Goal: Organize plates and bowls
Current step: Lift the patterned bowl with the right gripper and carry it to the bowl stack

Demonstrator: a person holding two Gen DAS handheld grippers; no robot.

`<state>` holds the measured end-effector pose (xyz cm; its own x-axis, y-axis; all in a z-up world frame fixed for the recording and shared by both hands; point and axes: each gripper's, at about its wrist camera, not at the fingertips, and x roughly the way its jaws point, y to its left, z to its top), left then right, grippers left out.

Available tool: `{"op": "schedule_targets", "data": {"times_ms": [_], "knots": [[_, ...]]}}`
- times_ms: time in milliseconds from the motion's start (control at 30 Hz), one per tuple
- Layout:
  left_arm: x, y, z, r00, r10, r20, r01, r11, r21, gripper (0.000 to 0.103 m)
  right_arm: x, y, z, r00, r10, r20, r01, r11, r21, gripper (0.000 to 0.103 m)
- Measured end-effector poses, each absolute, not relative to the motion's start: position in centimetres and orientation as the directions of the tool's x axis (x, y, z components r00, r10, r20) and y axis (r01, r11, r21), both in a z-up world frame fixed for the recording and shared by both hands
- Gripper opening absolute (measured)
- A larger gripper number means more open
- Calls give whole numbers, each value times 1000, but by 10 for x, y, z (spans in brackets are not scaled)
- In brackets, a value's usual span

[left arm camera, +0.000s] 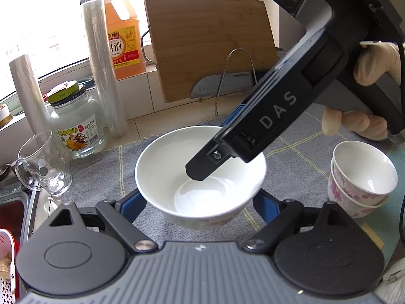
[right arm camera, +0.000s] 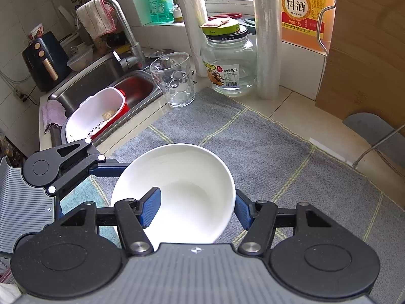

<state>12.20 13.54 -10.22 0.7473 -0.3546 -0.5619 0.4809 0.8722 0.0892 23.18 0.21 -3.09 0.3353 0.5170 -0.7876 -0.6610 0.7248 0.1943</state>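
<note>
A white bowl (left arm camera: pixel 177 162) hangs just above the grey checked cloth (left arm camera: pixel 96 177), held by both grippers. My left gripper (left arm camera: pixel 200 204) spans the bowl's lower body, one blue pad pressed on each side. My right gripper (left arm camera: pixel 215 149) comes in from the upper right, carried by a gloved hand (left arm camera: pixel 374 60). One of its fingers is inside the bowl and the other is behind the far rim. In the right wrist view my right gripper (right arm camera: pixel 197 210) is shut on the bowl (right arm camera: pixel 192 177), left pad inside and right pad outside. A left gripper finger (right arm camera: pixel 108 171) touches the bowl's left side.
Two stacked floral cups (left arm camera: pixel 362 177) stand right of the bowl. A glass tumbler (right arm camera: pixel 174 81), a jar (right arm camera: pixel 227 68), film rolls (right arm camera: pixel 265 38) and a cooking wine bottle (right arm camera: pixel 303 10) line the back. A cutting board (left arm camera: pixel 210 45) leans behind. The sink (right arm camera: pixel 96 81) holds a white strainer (right arm camera: pixel 93 114).
</note>
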Motion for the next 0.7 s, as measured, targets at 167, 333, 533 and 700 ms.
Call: {"op": "schedule_targets", "data": {"times_ms": [167,333,533,700], "knots": [[107,125,-97,739,-370,-563,501,860,93,90,215,-13,-28,346,522,-780,-652,731,200,67],[92,113,-92,733,-388,-559,524,846,101,90,198,-34,-24,363,524,-771,-634,745,207,67],[77,93,-87,722,-413,-555,557,822,114,90,178,-60,-18,389,519,-761,-613,763,206,67],[70,73,-82,708,-445,-548,588,802,109,90,163,-84,-12,420,507,-753,-591,782,196,67]]}}
